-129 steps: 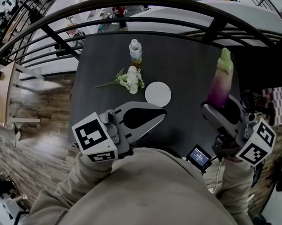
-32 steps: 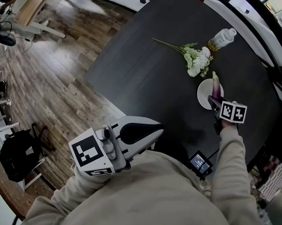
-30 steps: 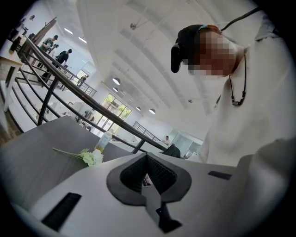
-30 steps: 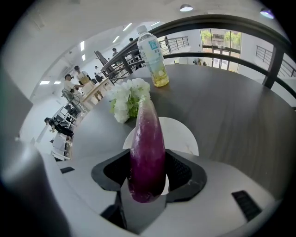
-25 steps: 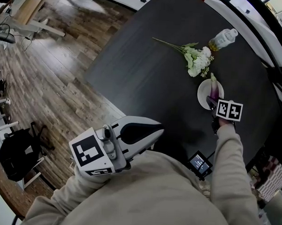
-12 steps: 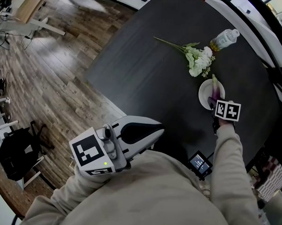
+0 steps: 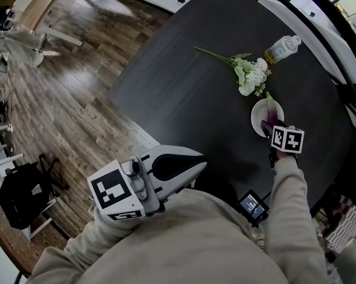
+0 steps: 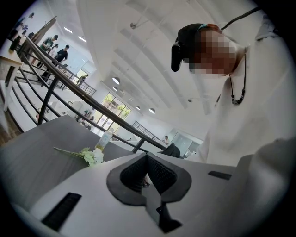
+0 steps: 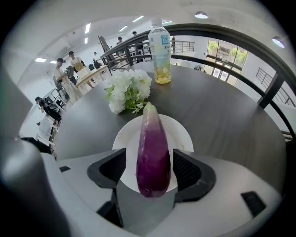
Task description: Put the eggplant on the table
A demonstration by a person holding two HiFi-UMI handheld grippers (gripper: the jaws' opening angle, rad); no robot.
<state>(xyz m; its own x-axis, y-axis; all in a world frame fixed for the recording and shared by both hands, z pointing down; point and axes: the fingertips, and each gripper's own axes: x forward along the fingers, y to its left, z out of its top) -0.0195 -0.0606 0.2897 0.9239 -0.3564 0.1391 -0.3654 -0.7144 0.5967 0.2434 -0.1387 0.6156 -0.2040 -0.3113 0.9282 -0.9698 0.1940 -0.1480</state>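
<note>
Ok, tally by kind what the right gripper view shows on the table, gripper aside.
Eggplant: 1
Plate: 1
Flowers: 1 bunch
Bottle: 1
Total: 4

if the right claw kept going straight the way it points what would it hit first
Probably the white plate. The right claw, whose jaws have just been opening, straddles the eggplant resting on that plate, with a gap either side. Depth is hard to judge.
</note>
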